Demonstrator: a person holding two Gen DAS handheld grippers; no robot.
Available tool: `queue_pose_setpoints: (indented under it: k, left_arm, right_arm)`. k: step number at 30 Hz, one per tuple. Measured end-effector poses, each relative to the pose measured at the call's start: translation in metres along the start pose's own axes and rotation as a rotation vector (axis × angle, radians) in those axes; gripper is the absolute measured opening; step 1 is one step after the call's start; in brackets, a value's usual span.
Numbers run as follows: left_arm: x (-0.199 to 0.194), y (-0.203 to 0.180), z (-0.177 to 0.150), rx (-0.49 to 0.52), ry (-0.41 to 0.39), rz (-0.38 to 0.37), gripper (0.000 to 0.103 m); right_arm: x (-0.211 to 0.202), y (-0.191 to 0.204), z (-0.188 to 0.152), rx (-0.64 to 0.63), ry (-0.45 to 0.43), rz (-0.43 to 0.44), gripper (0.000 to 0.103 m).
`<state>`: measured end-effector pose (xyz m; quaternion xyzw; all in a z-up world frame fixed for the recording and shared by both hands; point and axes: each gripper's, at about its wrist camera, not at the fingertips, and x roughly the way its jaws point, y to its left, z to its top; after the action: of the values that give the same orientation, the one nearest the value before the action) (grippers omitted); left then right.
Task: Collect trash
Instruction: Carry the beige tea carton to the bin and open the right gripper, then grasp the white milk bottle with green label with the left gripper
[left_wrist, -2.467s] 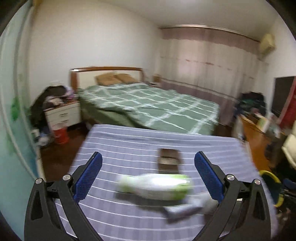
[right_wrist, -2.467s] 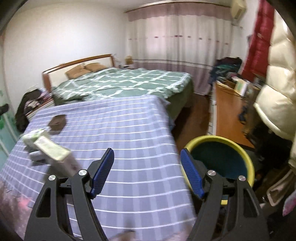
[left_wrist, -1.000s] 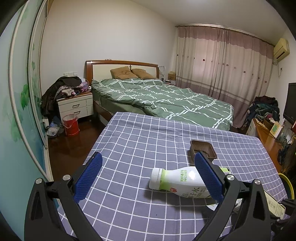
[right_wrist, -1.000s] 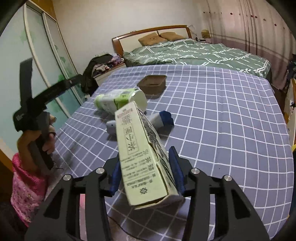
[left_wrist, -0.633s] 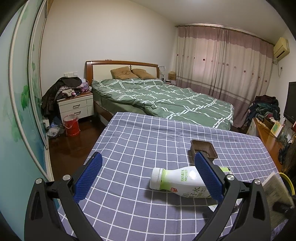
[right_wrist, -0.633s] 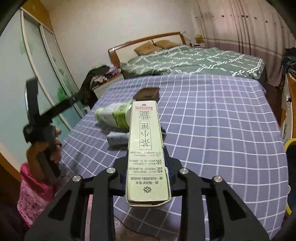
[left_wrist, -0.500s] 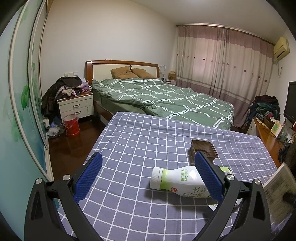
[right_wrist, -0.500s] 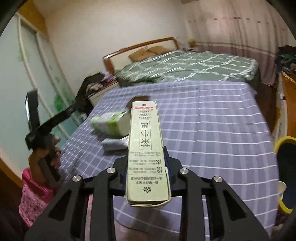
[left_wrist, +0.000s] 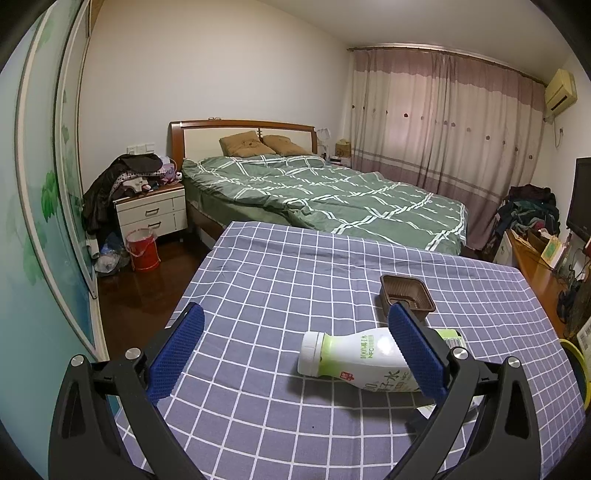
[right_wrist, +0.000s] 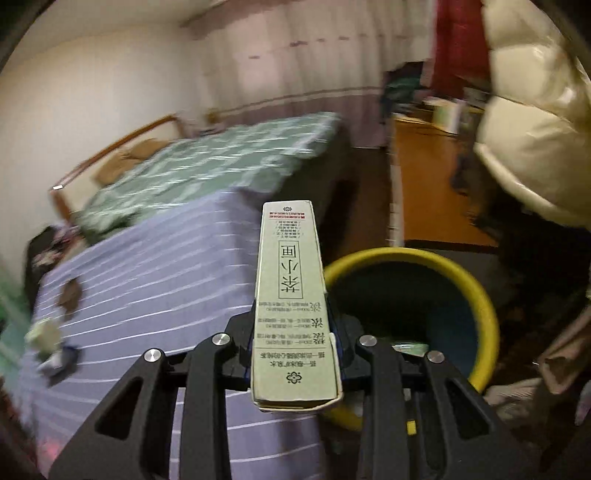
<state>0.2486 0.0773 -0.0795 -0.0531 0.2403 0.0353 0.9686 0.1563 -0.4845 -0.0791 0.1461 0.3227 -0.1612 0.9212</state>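
The right gripper (right_wrist: 295, 354) is clamped on a long, pale-green cardboard carton (right_wrist: 291, 295), its long axis running straight out along the fingers, and the yellow-rimmed bin (right_wrist: 476, 288) sits just beyond and to the right of the carton's far end, off the table's right edge. The left gripper (left_wrist: 295, 354) hangs with jaws wide and empty near the table's (left_wrist: 280, 273) front edge. Between its fingers a smooth white-and-green plastic bottle (left_wrist: 354, 354) lies on its side crosswise, a ribbed brown tray (left_wrist: 406, 295) just behind it.
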Motion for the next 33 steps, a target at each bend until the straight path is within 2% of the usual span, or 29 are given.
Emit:
queue_pose_setpoints:
  k: [4, 7, 10, 11, 15, 17, 20, 25, 29, 33]
  left_arm:
    - [0.003, 0.0, -0.002, 0.006, 0.008, 0.001, 0.098]
    - [0.005, -0.001, -0.001, 0.009, 0.012, 0.002, 0.098]
    - [0.005, -0.002, -0.001, 0.012, 0.013, 0.002, 0.098]
    - [0.006, -0.002, -0.001, 0.013, 0.014, 0.001, 0.098]
    - [0.007, -0.003, -0.002, 0.02, 0.017, -0.003, 0.098]
    - [0.007, -0.004, -0.002, 0.026, 0.018, -0.004, 0.098]
    - [0.008, -0.007, -0.003, 0.036, 0.021, -0.006, 0.098]
    - [0.009, -0.011, -0.003, 0.058, 0.03, -0.038, 0.098]
    - [0.014, -0.016, -0.005, 0.065, 0.062, -0.076, 0.098]
    - [0.023, -0.014, -0.006, 0.046, 0.107, -0.113, 0.098]
  right_arm:
    - [0.02, -0.029, 0.002, 0.026, 0.017, -0.12, 0.03]
    - [0.033, -0.042, 0.001, 0.037, 0.035, -0.177, 0.031]
    - [0.035, -0.048, 0.0, 0.052, 0.021, -0.227, 0.043]
    - [0.033, -0.049, 0.001, 0.06, 0.013, -0.23, 0.043]
    - [0.017, -0.027, 0.006, 0.066, -0.027, -0.173, 0.044]
    - [0.005, -0.002, 0.009, 0.049, -0.066, -0.109, 0.05]
    - [-0.001, 0.039, 0.015, 0.007, -0.101, -0.007, 0.052]
    - [0.004, 0.103, 0.016, -0.083, -0.101, 0.13, 0.052]
    - [0.015, 0.127, 0.005, -0.164, -0.06, 0.146, 0.052]
    - [0.022, 0.127, -0.003, -0.173, -0.026, 0.15, 0.052]
